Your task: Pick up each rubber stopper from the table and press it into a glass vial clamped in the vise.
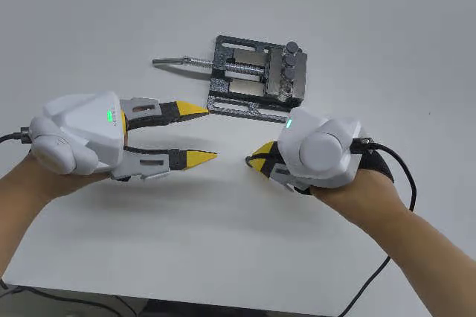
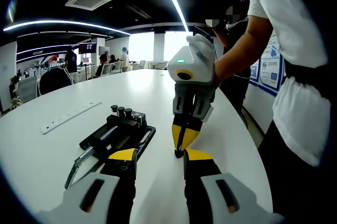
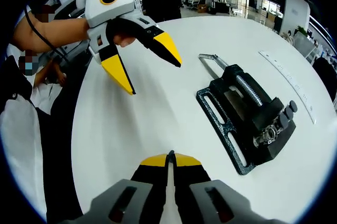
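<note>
I hold the left tool low over the white worktop with its two yellow-tipped jaws spread wide apart and nothing between them, so I judge it is ready for a grasp and not busy with one. The right tool points toward it from the other side. Its jaws are pressed together, tip against tip. In the left gripper view there is a small dark spot just at its tip, touching the worktop, and I cannot tell if this is a stopper or only a shadow. The vise lies beyond both tools, well apart from the left one and nearer to the right one. The row of vials stands upright at its right end, clamped so that pressing from above does not tip them. The dark stoppers that I can make out sit on top of these vials. The nearest vial looks more glassy, perhaps open
</note>
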Available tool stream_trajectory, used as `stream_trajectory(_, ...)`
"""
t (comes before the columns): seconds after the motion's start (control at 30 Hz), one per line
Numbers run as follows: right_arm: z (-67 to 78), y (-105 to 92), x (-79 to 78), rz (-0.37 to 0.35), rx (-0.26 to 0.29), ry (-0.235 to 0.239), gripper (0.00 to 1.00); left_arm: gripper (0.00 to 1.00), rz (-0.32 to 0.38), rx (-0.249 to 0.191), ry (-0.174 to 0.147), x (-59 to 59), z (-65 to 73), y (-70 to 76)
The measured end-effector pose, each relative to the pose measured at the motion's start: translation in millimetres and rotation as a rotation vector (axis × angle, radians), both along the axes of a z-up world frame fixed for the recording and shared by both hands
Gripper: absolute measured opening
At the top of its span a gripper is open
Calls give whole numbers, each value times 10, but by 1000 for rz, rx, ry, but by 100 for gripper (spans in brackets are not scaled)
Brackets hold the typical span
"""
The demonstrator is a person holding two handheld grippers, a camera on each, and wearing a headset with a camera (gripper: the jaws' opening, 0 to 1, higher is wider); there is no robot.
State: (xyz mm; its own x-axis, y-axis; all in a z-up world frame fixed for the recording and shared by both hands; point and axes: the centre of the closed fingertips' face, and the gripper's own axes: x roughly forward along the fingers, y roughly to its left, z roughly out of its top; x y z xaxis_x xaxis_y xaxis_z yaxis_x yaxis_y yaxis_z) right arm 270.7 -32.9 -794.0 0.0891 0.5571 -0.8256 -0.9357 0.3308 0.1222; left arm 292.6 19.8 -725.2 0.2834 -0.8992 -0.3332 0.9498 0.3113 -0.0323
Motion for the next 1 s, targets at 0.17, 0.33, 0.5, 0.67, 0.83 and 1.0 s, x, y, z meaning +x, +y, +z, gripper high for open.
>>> stream_trajectory(0.17,1,-11,-23,40,-14,-5,2,33,-1,-4,-1,5,3,-5)
stream_trajectory(0.33,3,-44,-33,112,-33,-25,2,33,-1,-3,0,5,2,3)
stream_trajectory(0.5,5,-87,-112,251,-56,-10,1,33,-2,-1,3,4,-9,15)
stream_trajectory(0.67,32,-100,-125,282,-64,9,1,33,-4,0,3,-1,-14,5)
stream_trajectory(0.83,32,-91,-195,382,-74,18,1,33,-8,-1,5,-9,-16,-5)
stream_trajectory(1.0,42,-67,-169,477,-88,-15,1,32,-14,4,8,-27,-28,-3)
